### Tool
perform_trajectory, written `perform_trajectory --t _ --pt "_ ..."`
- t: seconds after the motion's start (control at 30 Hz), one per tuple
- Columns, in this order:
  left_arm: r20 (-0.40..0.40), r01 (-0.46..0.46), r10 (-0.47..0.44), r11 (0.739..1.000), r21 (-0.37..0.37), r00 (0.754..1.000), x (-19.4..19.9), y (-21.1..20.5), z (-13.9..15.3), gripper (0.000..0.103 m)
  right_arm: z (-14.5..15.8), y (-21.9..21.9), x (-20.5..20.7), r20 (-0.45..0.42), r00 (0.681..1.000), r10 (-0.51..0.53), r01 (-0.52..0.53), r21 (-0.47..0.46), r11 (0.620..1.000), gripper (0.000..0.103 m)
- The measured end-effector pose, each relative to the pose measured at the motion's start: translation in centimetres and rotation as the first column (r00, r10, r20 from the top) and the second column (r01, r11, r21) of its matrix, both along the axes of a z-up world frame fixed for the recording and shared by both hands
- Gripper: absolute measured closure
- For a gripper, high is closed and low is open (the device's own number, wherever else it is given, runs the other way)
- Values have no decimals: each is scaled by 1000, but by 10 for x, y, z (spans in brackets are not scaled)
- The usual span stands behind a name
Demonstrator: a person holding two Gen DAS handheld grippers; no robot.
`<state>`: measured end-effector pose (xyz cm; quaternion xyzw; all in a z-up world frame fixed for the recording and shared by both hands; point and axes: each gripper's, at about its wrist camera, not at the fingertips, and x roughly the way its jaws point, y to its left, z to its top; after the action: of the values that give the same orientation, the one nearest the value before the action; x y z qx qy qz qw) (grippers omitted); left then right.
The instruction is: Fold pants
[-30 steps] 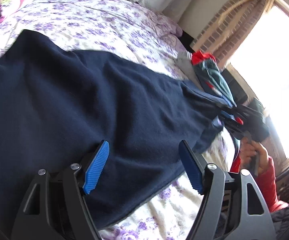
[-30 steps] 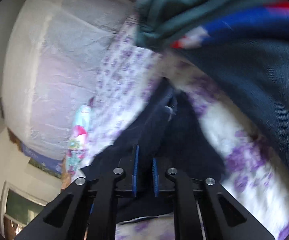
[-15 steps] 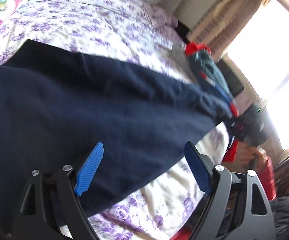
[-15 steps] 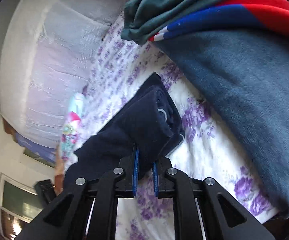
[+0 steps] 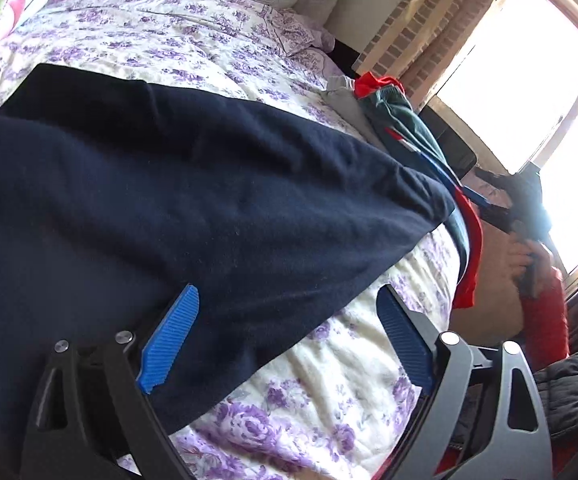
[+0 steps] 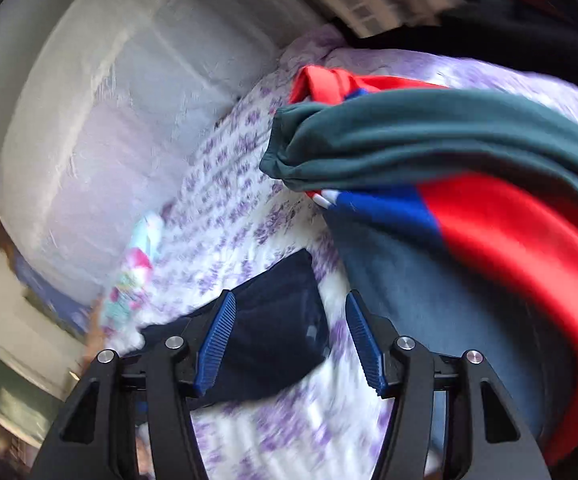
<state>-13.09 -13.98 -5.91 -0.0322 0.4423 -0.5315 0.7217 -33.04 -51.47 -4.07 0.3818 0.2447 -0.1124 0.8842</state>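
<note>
Both just let go of the navy pants (image 5: 193,208), which lie flat on the floral bedspread (image 5: 349,364). Left gripper (image 5: 289,340) has spread wide with nothing pinched, right gripper (image 6: 287,344) likewise has popped open. I'd back straight off so the fold stays. Long axis runs left-right across the bed, one end beside the clothes pile (image 5: 401,120).

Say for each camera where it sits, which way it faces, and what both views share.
Left wrist: on the left gripper, looking along the navy pants toward the window; its open jaws, the other hand and a red sleeve show.
Right wrist: on the right gripper, facing the headboard; only its open jaws show.
Shared: pants, floral bedspread, clothes pile.
</note>
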Motion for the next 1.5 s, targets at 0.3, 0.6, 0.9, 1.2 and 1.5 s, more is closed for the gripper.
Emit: perform_trajectory --t 0.3,0.6,0.9,1.2,1.5 --pt "6 4 -4 1000 -2 1000 -2 -1 0 14 -39 1 98 -214 949 229 -240 -27 970 68" --pt "6 11 -11 1000 -4 1000 -2 -5 0 10 -12 45 97 -261 952 160 -264 -438 859 90" --pt "8 -2 2 1000 -5 1000 -4 -6 0 10 -43 11 139 -418 896 148 -315 -366 876 93" --pt "10 0 0 1000 -5 1000 -5 -5 0 8 -20 18 74 -294 932 211 -291 -262 920 82" --pt "13 -2 2 1000 -1 1000 -5 -6 0 7 -33 18 125 -340 868 361 -457 -265 849 79"
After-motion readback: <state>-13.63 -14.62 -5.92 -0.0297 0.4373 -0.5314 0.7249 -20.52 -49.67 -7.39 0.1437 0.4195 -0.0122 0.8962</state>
